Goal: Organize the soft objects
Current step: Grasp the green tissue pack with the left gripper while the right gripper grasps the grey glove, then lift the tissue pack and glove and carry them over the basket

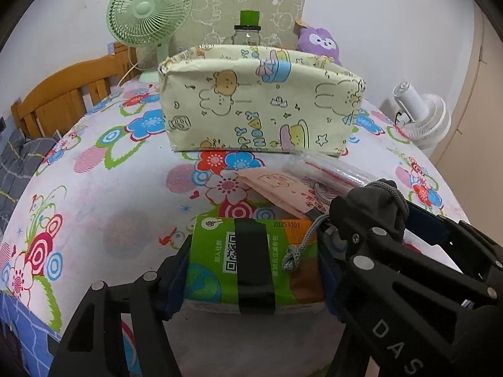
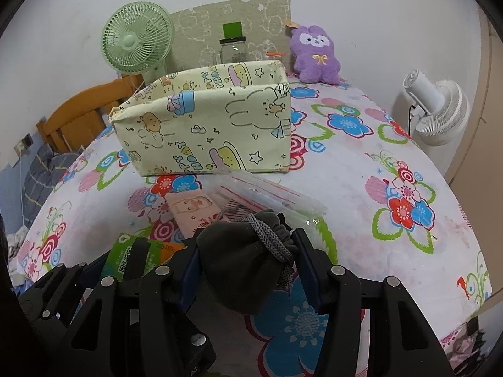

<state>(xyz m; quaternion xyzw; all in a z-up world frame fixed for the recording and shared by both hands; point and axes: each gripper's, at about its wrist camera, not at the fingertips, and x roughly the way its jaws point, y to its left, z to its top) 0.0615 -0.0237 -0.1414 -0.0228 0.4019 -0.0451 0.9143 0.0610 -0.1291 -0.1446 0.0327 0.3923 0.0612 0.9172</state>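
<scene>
Both sets of fingers pinch something, my left (image 1: 251,270) the tissue pack (image 1: 248,260), my right (image 2: 248,264) the grey pouch (image 2: 242,257); I should squeeze gently, lift toward the fabric box (image 2: 201,128).

We see our left two-finger gripper (image 1: 254,270), black with dark blue pads, tilted downward, its jaws set either side of a green printed tissue pack (image 1: 251,260); both pads lie against the pack's short ends. Our right two-finger gripper (image 2: 246,267), of the same black build, also points downward and sits just to the right of the left one, their frames nearly touching. Its blue pads (image 2: 306,270) press on a dark grey drawstring pouch (image 2: 242,257), which bulges between them. In the left wrist view the right gripper (image 1: 371,220) overlaps the left gripper's right finger.
</scene>
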